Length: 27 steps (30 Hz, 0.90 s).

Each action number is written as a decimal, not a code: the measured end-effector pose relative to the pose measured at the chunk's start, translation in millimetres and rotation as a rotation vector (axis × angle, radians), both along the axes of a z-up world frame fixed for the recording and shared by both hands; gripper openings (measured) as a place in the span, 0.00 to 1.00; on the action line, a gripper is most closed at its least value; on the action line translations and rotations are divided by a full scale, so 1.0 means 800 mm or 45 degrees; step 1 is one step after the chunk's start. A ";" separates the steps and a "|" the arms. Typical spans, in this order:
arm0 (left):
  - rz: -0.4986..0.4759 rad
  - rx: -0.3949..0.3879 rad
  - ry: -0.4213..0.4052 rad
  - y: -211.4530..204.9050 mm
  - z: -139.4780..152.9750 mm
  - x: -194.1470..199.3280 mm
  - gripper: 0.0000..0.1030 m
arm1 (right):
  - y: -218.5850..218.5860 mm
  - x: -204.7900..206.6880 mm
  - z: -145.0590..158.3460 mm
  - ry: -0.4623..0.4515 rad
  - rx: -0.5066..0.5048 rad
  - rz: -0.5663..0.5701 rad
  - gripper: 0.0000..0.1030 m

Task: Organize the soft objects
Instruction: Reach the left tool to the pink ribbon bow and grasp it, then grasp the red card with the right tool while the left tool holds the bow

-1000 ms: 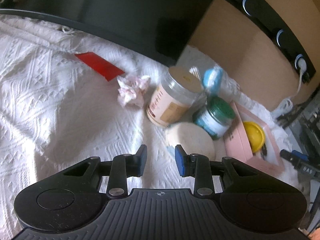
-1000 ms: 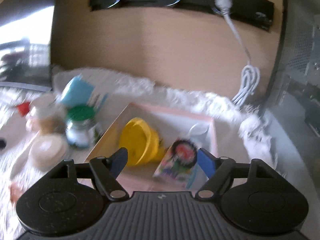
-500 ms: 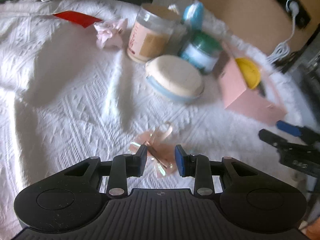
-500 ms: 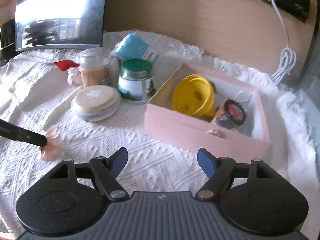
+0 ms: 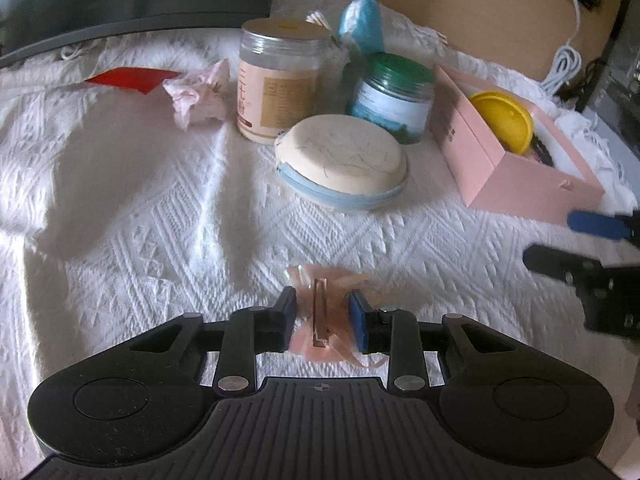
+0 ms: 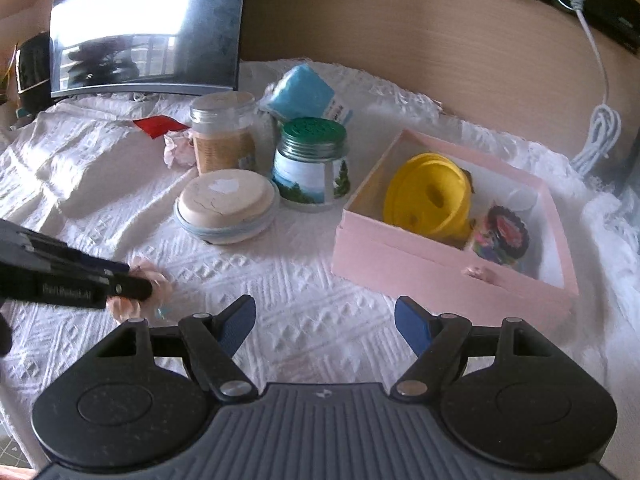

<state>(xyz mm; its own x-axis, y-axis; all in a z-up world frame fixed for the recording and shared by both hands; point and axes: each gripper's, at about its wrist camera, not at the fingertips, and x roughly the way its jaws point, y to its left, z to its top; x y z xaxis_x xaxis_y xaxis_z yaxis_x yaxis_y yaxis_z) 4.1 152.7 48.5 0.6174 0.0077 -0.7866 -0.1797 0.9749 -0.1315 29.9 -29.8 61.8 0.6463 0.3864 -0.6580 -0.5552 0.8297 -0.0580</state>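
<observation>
A small pink ribbon bow [image 5: 320,312] lies on the white textured cloth [image 5: 160,220]. My left gripper [image 5: 323,314] straddles it and its jaws are closing, the blue pads touching the bow's two sides. In the right wrist view the bow [image 6: 162,280] peeks out past the left gripper [image 6: 136,280]. My right gripper [image 6: 325,322] hovers open over bare cloth in front of the pink box [image 6: 400,256], nothing between its fingers. A crumpled pink tissue [image 5: 196,96] and a blue soft pack [image 5: 362,20] sit further back.
The pink box [image 5: 480,160] holds a yellow funnel [image 6: 424,196] and a colourful round item [image 6: 502,236]. A round cream case [image 5: 344,160], a beige jar [image 5: 280,80] and a green-lidded jar [image 5: 394,96] stand mid-table. A red card [image 5: 128,78] and a monitor [image 6: 144,28] are behind.
The left gripper came down over the pink bow and its jaws narrowed onto it. The right gripper drew back from above the pink box to the cloth in front of it.
</observation>
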 end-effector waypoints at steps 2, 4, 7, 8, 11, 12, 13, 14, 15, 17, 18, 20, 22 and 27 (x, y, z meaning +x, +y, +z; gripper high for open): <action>-0.003 0.007 0.004 -0.001 0.000 -0.003 0.20 | 0.008 0.003 0.003 -0.012 0.008 0.016 0.75; 0.008 -0.039 -0.009 0.005 0.000 -0.009 0.18 | 0.016 0.005 0.007 -0.034 0.016 0.036 0.75; 0.044 -0.093 -0.030 0.018 0.001 -0.024 0.18 | 0.032 0.010 0.015 -0.068 0.028 0.082 0.75; 0.065 -0.102 -0.032 0.025 0.003 -0.029 0.17 | 0.040 0.012 0.018 -0.083 0.028 0.106 0.75; 0.128 -0.119 -0.049 0.048 0.012 -0.049 0.17 | 0.076 0.017 0.025 -0.148 0.013 0.206 0.75; 0.145 -0.115 -0.053 0.054 0.017 -0.055 0.17 | 0.091 0.019 0.027 -0.175 0.005 0.241 0.75; 0.166 -0.107 -0.062 0.063 0.022 -0.062 0.17 | 0.104 0.021 0.028 -0.195 0.004 0.269 0.75; 0.197 -0.097 -0.077 0.073 0.028 -0.071 0.17 | 0.120 0.025 0.029 -0.205 0.005 0.299 0.75; 0.226 -0.096 -0.092 0.084 0.033 -0.078 0.17 | 0.134 0.027 0.029 -0.208 0.001 0.327 0.75; 0.291 -0.107 -0.120 0.106 0.041 -0.092 0.17 | 0.173 0.030 0.030 -0.261 -0.038 0.389 0.75; 0.322 -0.113 -0.126 0.118 0.044 -0.097 0.17 | 0.193 0.029 0.030 -0.308 -0.074 0.423 0.74; 0.372 -0.125 -0.136 0.142 0.052 -0.104 0.17 | 0.233 0.024 0.030 -0.401 -0.140 0.506 0.68; 0.407 -0.140 -0.152 0.166 0.060 -0.109 0.17 | 0.275 0.020 0.026 -0.500 -0.226 0.590 0.57; 0.459 -0.187 -0.190 0.219 0.078 -0.123 0.17 | 0.377 0.029 -0.010 -0.693 -0.465 0.712 0.48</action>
<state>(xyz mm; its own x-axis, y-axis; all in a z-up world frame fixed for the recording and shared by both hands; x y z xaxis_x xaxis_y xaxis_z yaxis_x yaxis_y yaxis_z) -94.7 328.2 110.8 0.7028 0.1383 -0.6978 -0.4746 0.8218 -0.3152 52.7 272.1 53.4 0.6857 0.5666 -0.4570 -0.6942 0.3203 -0.6445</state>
